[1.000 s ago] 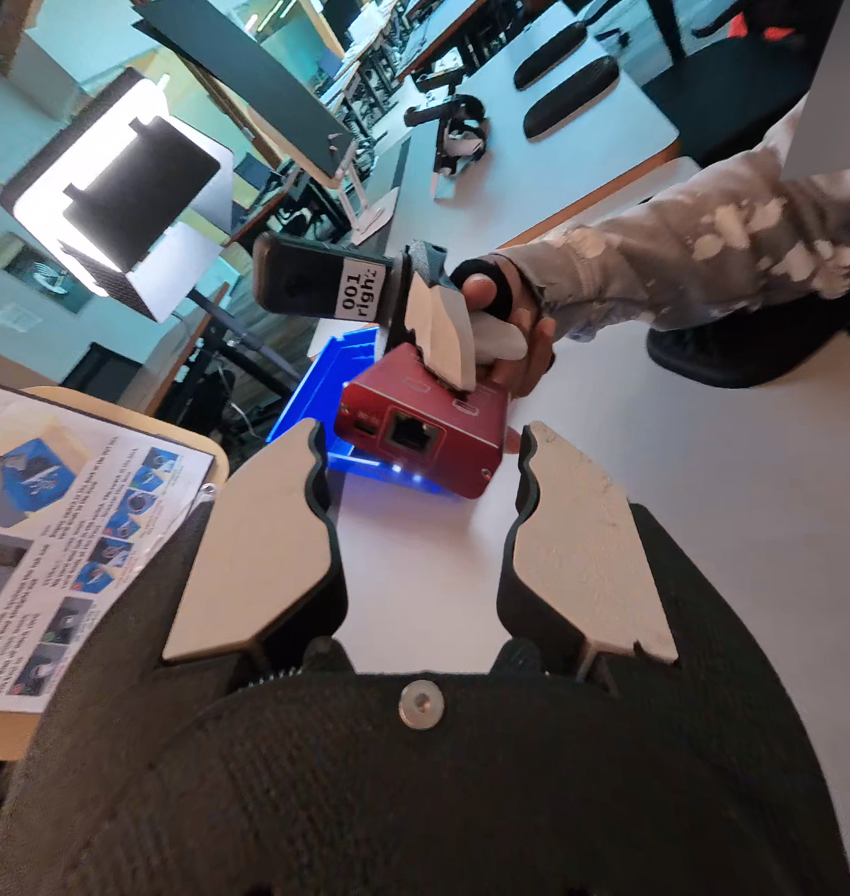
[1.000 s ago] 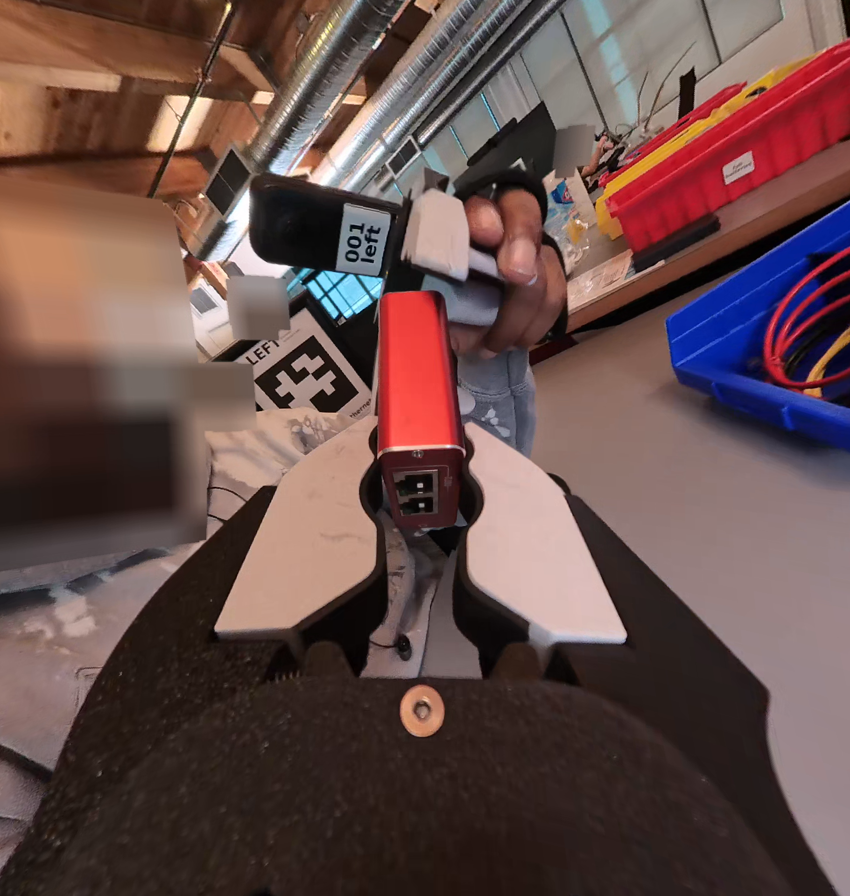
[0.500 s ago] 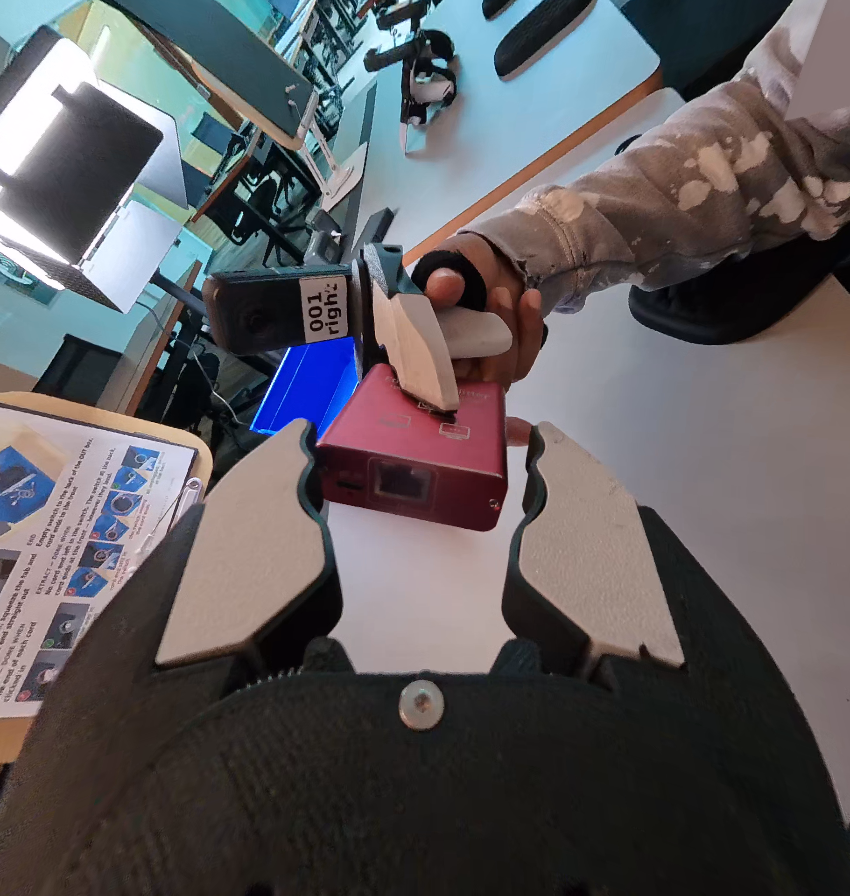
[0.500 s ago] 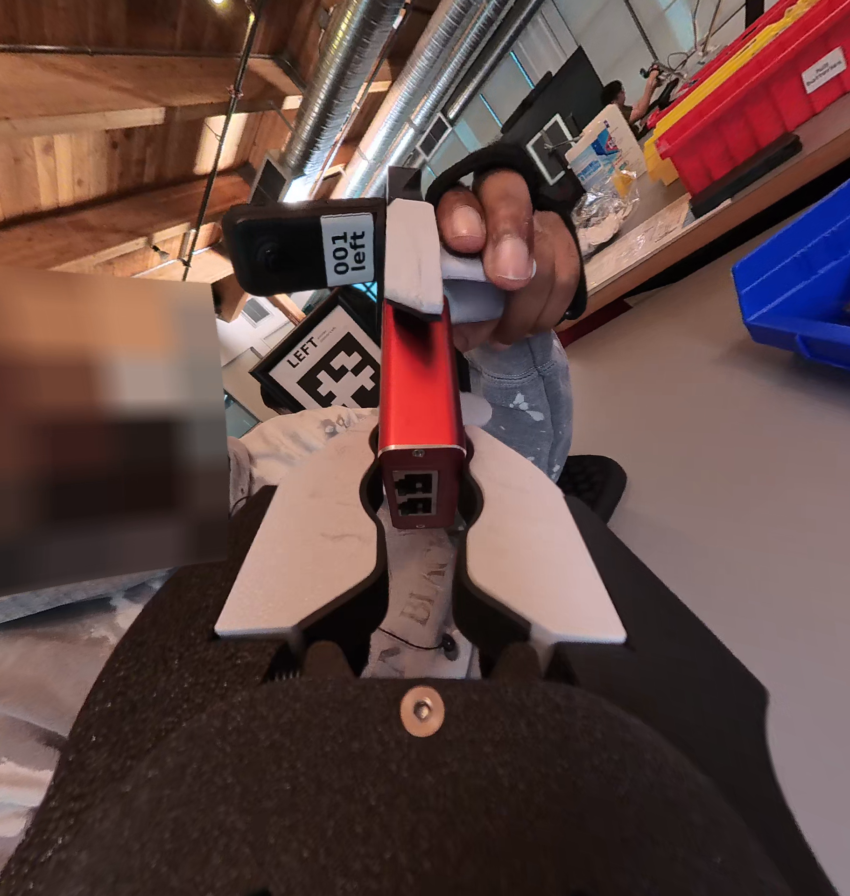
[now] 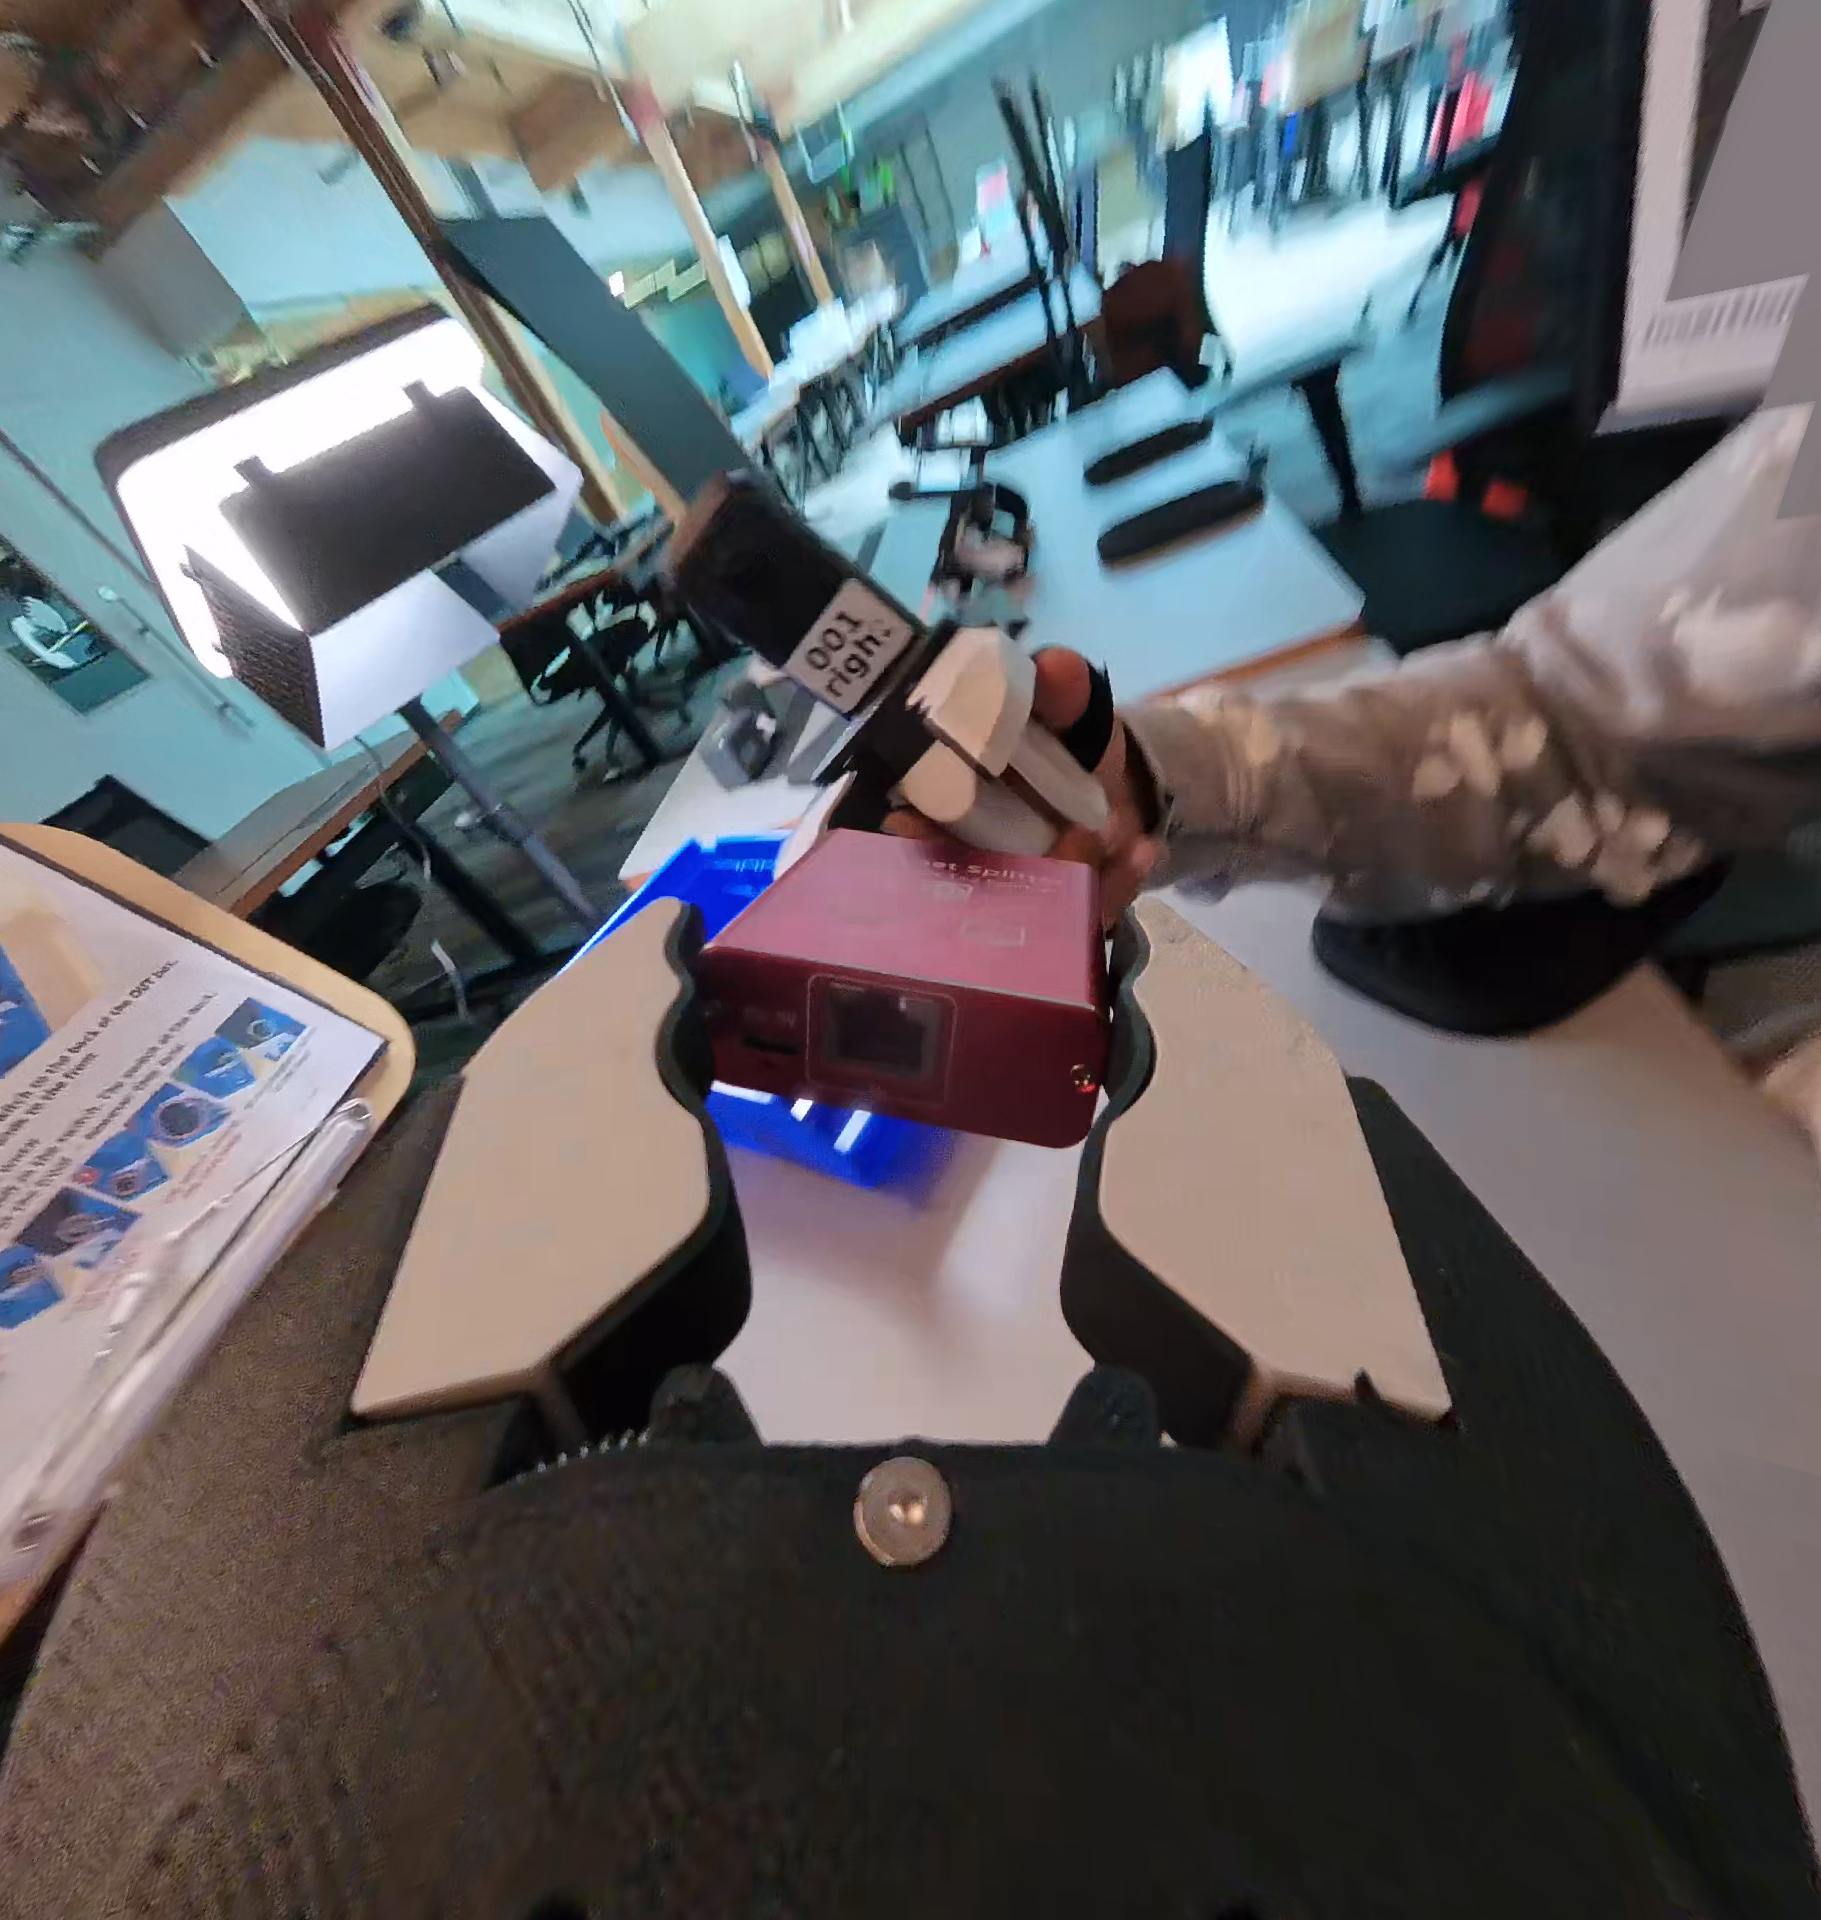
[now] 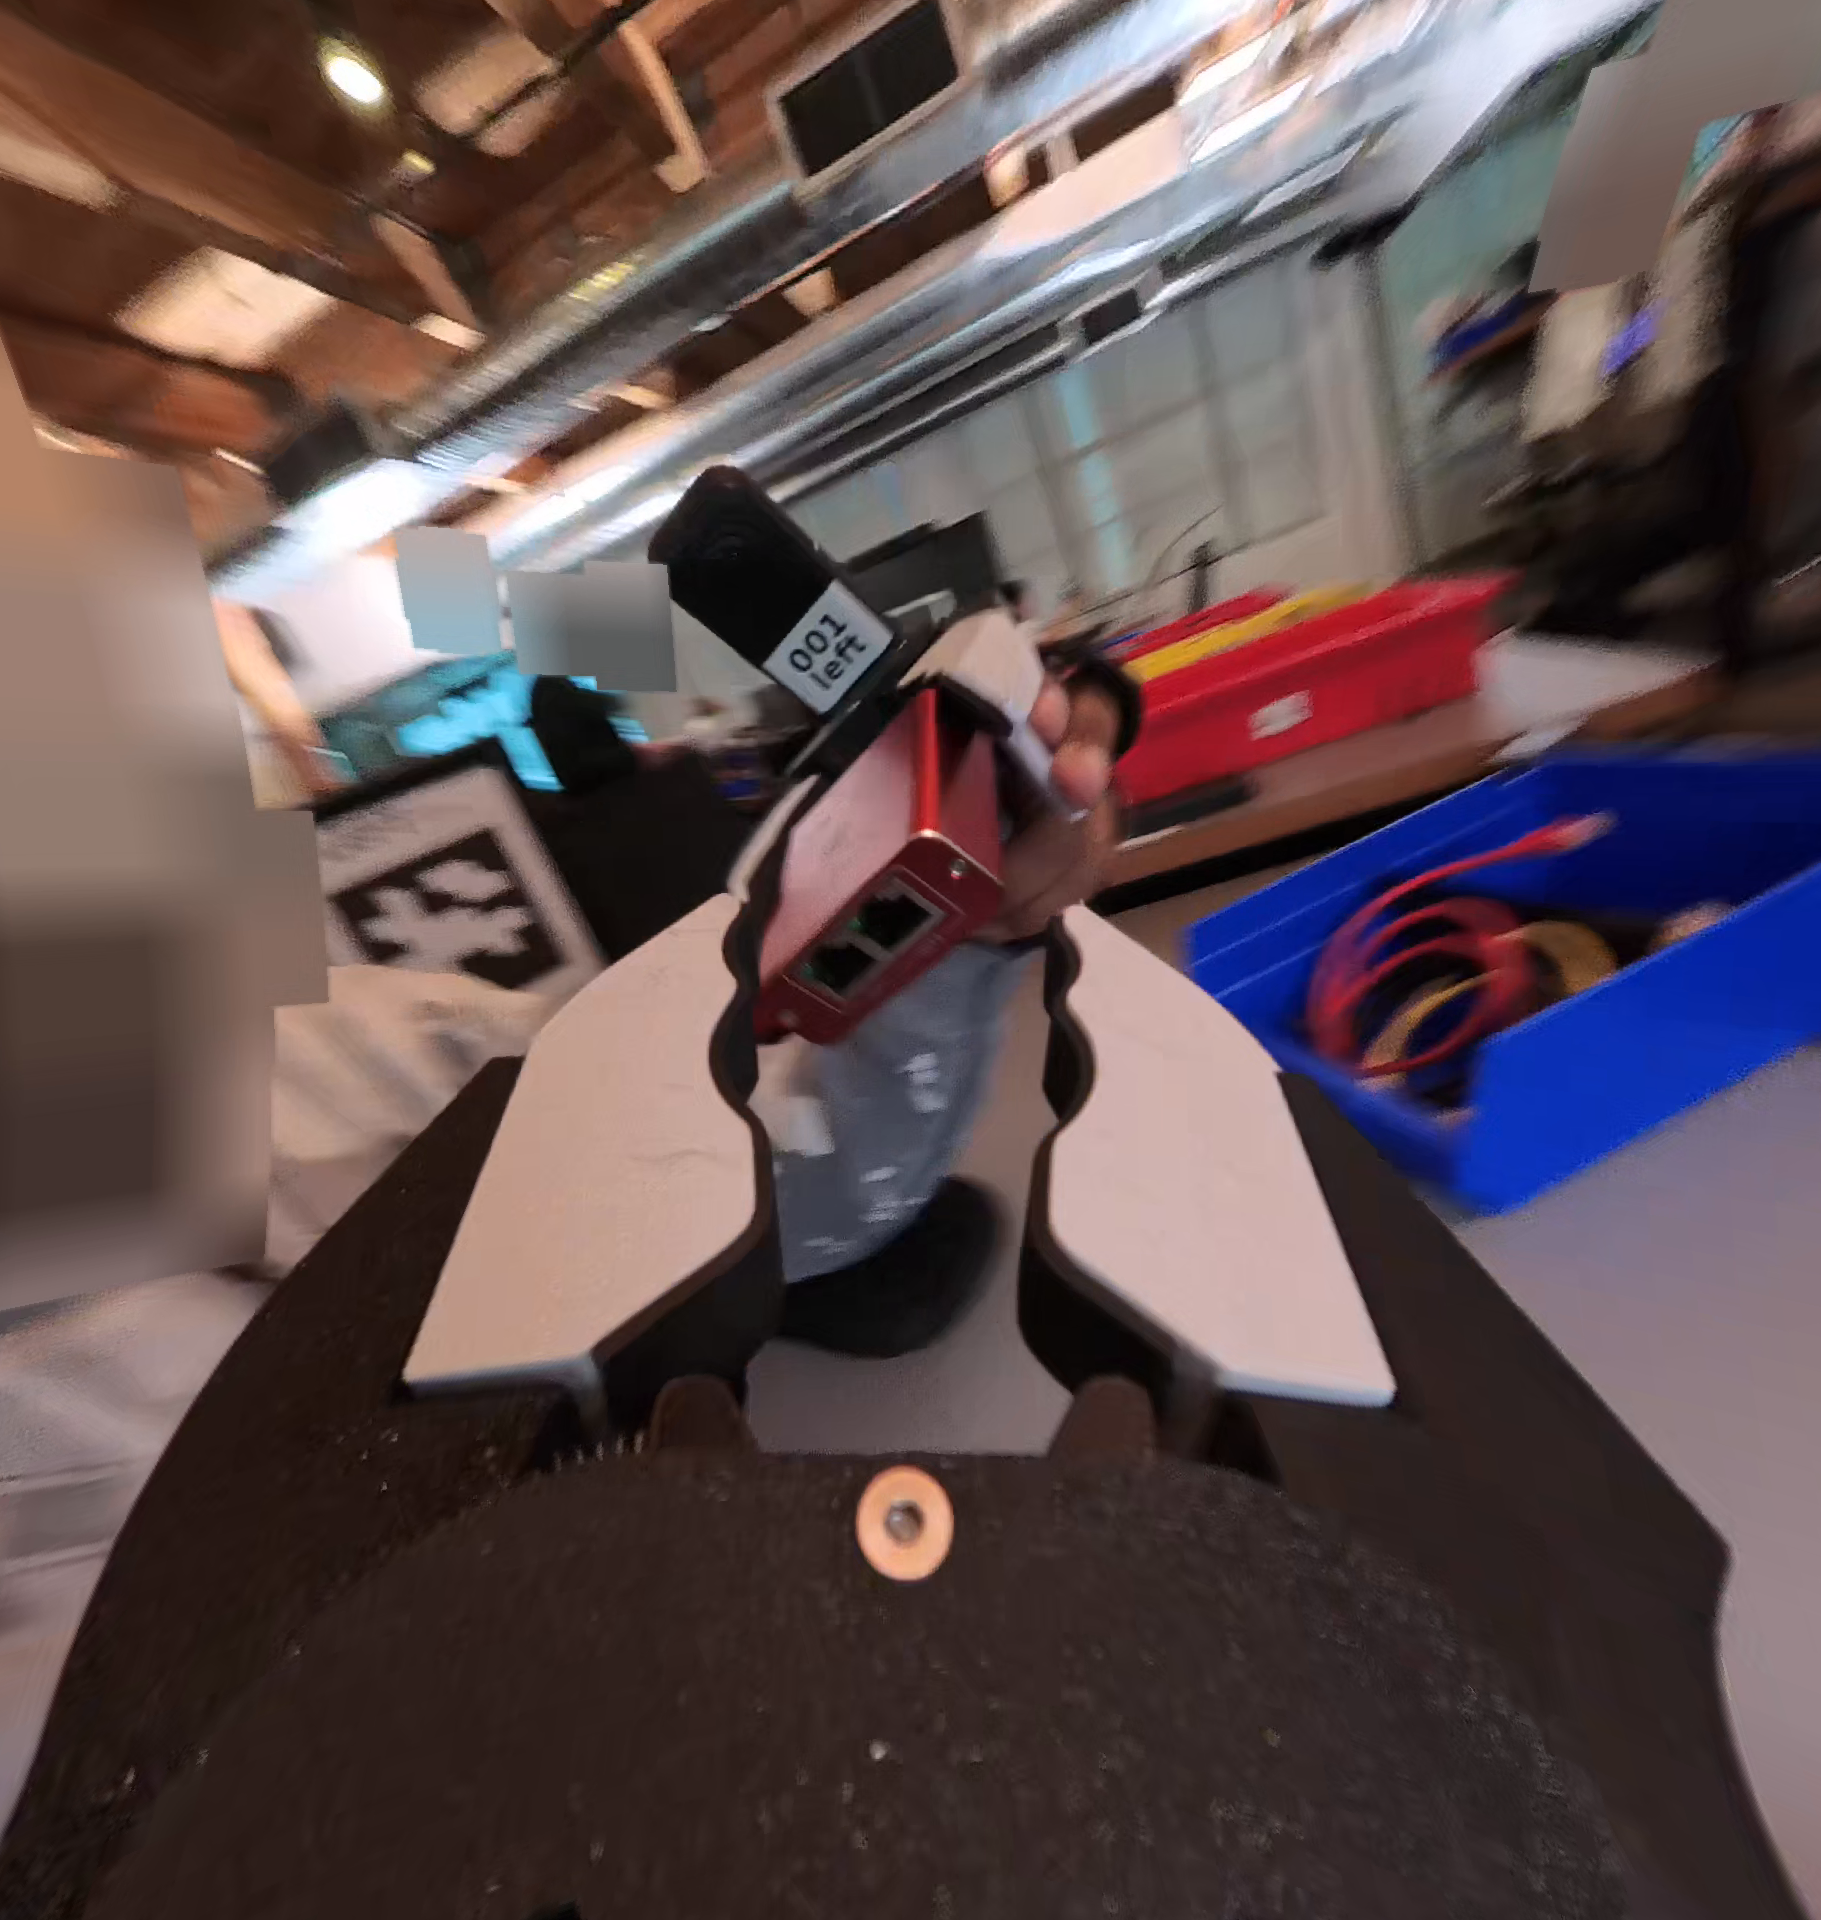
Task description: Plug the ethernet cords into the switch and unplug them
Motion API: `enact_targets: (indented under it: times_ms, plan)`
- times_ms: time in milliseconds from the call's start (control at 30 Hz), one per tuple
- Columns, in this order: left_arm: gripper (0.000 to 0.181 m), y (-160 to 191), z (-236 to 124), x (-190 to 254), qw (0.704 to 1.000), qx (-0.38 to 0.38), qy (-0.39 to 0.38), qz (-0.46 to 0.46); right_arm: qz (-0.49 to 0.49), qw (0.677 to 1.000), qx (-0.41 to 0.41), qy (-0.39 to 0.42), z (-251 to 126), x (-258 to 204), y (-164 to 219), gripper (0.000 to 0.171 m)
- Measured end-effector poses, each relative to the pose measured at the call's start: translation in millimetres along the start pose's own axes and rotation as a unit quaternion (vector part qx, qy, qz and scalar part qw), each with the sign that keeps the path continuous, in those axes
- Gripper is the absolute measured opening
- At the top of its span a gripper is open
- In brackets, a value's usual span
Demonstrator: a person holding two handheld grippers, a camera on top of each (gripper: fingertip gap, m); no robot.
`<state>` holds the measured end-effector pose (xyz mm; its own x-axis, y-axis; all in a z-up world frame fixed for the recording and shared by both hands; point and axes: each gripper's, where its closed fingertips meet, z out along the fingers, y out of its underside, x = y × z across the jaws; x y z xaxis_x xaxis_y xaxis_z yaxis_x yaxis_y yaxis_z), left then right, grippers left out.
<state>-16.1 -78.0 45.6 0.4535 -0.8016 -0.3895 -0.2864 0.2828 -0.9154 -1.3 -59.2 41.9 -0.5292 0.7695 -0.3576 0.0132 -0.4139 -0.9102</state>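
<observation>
The red switch (image 5: pixel 901 982) is lifted above the white table (image 5: pixel 1571 1195), its single port facing my left camera. My left gripper (image 5: pixel 906 935) is shut on the switch, one fingertip on each side. In the right wrist view the switch (image 6: pixel 875 904) is tilted, its two ports facing that camera. My right gripper (image 6: pixel 895 925) is open, its jaws wide apart around the near end of the switch without gripping it. It also shows in the left wrist view (image 5: pixel 947 727), just behind the switch. Red and yellow ethernet cords (image 6: pixel 1405 966) lie coiled in a blue bin (image 6: pixel 1571 1101).
The blue bin (image 5: pixel 833 1153) sits below the switch in the left wrist view. A clipboard with a printed instruction sheet (image 5: pixel 127 1143) lies at the left. A lit light panel (image 5: pixel 345 561) stands behind. Red bins (image 6: pixel 1301 686) sit on a far table. A person's sleeve (image 5: pixel 1457 748) reaches in from the right.
My left gripper has moved onto the switch and shut on its sides. My right gripper, which held the switch, has opened and let go. The switch now sits tilted in the right view.
</observation>
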Motion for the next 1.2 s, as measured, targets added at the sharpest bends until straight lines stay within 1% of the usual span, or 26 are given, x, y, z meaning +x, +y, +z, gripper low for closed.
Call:
enact_targets:
  times_ms: [33,100,167,233,300,400,433,533,567,633,667,700,800,833,933,1000,1033,1067,1133,1200]
  plan:
    - [0.075,-4.8,-5.8,-5.3,0.999,0.025,0.001,-0.027,-0.066,0.997,0.009,0.044,-6.0,2.4,-8.7,0.053]
    - [0.075,-10.1,-14.7,-19.1,0.995,0.062,-0.008,-0.081,-0.201,0.971,0.005,0.131,-15.6,5.0,-20.6,0.053]
    - [0.075,-11.1,-18.5,-32.4,0.986,0.091,-0.016,-0.140,-0.323,0.923,-0.022,0.208,-19.7,8.5,-25.1,0.057]
    - [0.075,-6.6,-17.0,-46.3,0.971,0.113,-0.027,-0.209,-0.428,0.864,-0.049,0.262,-17.9,9.5,-25.4,0.058]
    - [0.074,0.7,-10.8,-49.9,0.955,0.128,-0.006,-0.269,-0.513,0.802,-0.084,0.294,-12.0,11.9,-19.4,0.061]
    - [0.074,13.0,6.7,-44.0,0.935,0.121,0.035,-0.331,-0.613,0.708,-0.133,0.326,-6.8,21.8,-7.6,0.062]
    - [0.074,16.4,13.4,-41.0,0.932,0.115,0.042,-0.342,-0.633,0.689,-0.137,0.324,-4.9,23.1,-4.0,0.061]
    - [0.074,22.9,32.9,-26.7,0.920,0.094,0.076,-0.372,-0.653,0.670,-0.159,0.314,-1.8,29.2,7.4,0.056]
    - [0.074,23.6,38.1,-22.8,0.915,0.091,0.086,-0.384,-0.661,0.657,-0.171,0.319,-2.6,33.1,10.2,0.052]
    - [0.074,29.6,47.4,-18.6,0.912,0.071,0.084,-0.395,-0.688,0.627,-0.175,0.320,-3.2,33.2,12.3,0.037]
    - [0.074,31.7,50.0,-18.1,0.911,0.065,0.080,-0.399,-0.694,0.621,-0.180,0.317,-3.2,33.1,14.4,0.028]
    - [0.074,32.0,50.9,-18.7,0.909,0.064,0.077,-0.406,-0.690,0.624,-0.185,0.317,-3.4,34.0,15.7,0.028]
    - [0.075,29.3,50.5,-16.6,0.910,0.059,0.078,-0.403,-0.670,0.651,-0.177,0.309,-3.9,30.8,14.6,0.028]
    - [0.074,25.6,48.7,-15.4,0.915,0.064,0.081,-0.391,-0.653,0.674,-0.162,0.305,-4.1,27.9,12.1,0.028]
    - [0.071,17.6,40.8,-12.0,0.940,0.064,0.076,-0.327,-0.562,0.778,-0.089,0.265,-5.8,13.1,0.8,0.028]
    - [0.068,12.5,34.2,-9.3,0.960,0.057,0.063,-0.266,-0.503,0.832,-0.032,0.234,-10.4,1.4,-11.7,0.028]
    - [0.066,9.5,31.3,-8.5,0.967,0.056,0.056,-0.241,-0.474,0.854,-0.020,0.215,-12.0,-2.5,-14.0,0.028]
    - [0.064,7.2,29.4,-8.7,0.972,0.055,0.046,-0.222,-0.452,0.869,-0.015,0.200,-12.9,-5.4,-14.8,0.028]
    - [0.058,4.5,28.0,-8.4,0.979,0.051,0.032,-0.193,-0.425,0.889,-0.012,0.173,-11.1,-10.7,-13.3,0.028]
    - [0.049,3.9,28.7,-3.7,0.985,0.046,0.033,-0.165,-0.393,0.909,-0.007,0.139,-6.1,-18.3,-10.4,0.028]
